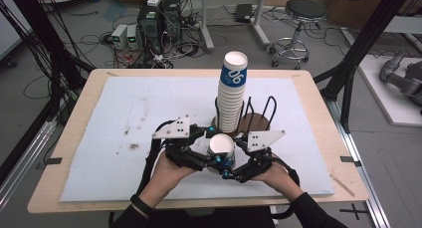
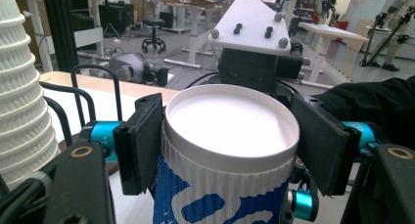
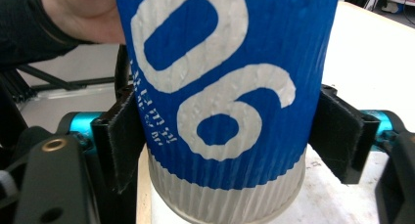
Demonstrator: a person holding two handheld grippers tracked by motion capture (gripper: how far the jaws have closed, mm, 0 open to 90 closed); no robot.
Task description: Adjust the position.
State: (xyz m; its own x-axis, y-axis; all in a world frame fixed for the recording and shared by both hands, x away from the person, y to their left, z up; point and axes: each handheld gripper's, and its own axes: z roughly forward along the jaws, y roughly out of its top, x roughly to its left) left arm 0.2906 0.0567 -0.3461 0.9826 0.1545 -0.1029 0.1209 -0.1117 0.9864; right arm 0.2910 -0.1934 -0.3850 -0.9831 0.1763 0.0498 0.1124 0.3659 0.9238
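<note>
Both grippers meet on a single paper cup [image 1: 221, 149] near the front middle of the counter [image 1: 124, 108], at about 6 o'clock from the tall stack of cups [image 1: 232, 91] that stands in a black wire holder [image 1: 268, 108]. The left gripper [image 1: 205, 144] has its fingers [image 2: 139, 141] closed in on the upper wall just under the rim, pads pressing either side. The right gripper [image 1: 228, 167] has its fingers [image 3: 122, 136] around the lower part of the cup, one pad against the wall and the other touching or just off it; I cannot tell whether it grips firmly.

The step looks like handling this one cup, perhaps to bring it to the stack or carry it away from it. To do it well, keep the squeeze light: the wall is thin ribbed paper and will buckle under hard pressure, especially close to the open mouth. One gripper should carry while the other only steadies, so the cup is not twisted between them. Keep it upright and lift straight before moving toward 12 o'clock, clear of the wire loops.

The cup is white with corrugated ribbing, a broad blue band bearing large white numerals, a rolled rim and an empty white inside. It stands upright, its base low over the white mat [image 1: 149, 118].
</note>
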